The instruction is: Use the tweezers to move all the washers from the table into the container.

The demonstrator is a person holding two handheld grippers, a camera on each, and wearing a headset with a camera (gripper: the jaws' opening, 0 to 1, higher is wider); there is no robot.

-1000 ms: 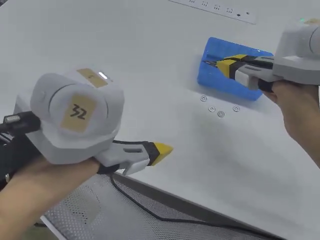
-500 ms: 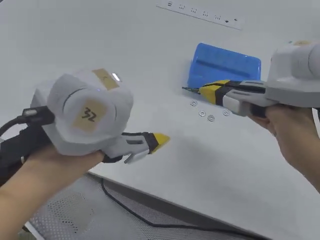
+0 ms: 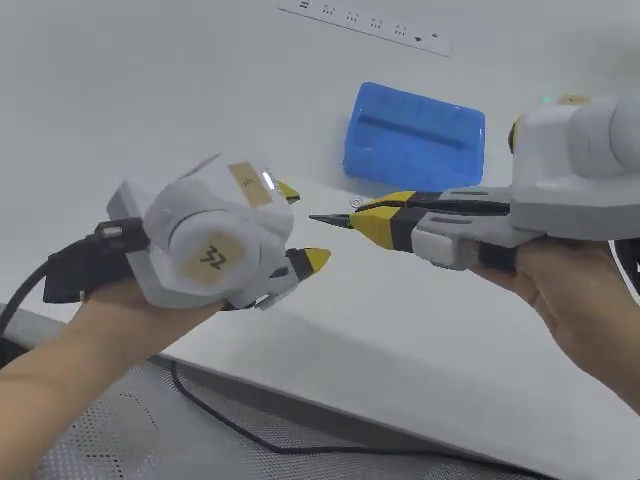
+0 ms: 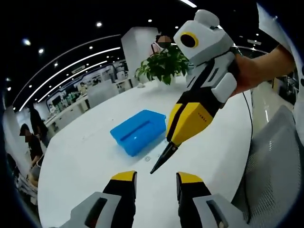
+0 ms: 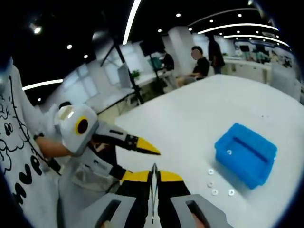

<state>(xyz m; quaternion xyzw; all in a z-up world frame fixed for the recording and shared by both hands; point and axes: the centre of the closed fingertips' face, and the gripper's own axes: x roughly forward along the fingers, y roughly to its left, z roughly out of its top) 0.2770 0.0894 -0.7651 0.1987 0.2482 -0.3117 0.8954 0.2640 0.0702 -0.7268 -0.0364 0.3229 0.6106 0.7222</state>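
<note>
Tweezers (image 3: pixel 340 219): clamped between the closed jaws of the right gripper (image 3: pixel 385 222) and held above the table (image 3: pixel 150 100), nearer than the container (image 3: pixel 400 172). Long axis runs left to right, nearly level; tips point left, toward the left gripper (image 4: pixel 156 178). Left gripper: jaws parted, empty. Container: blue, rectangular, one washer (image 5: pixel 229 152) inside. Loose washers (image 5: pixel 210 171): four, on the table just beside the container's near side.

Head view: above, looking down at table (image 3: pixel 450 340). Gripper views: low, facing each other. All share blue container (image 3: pixel 415 135).
</note>
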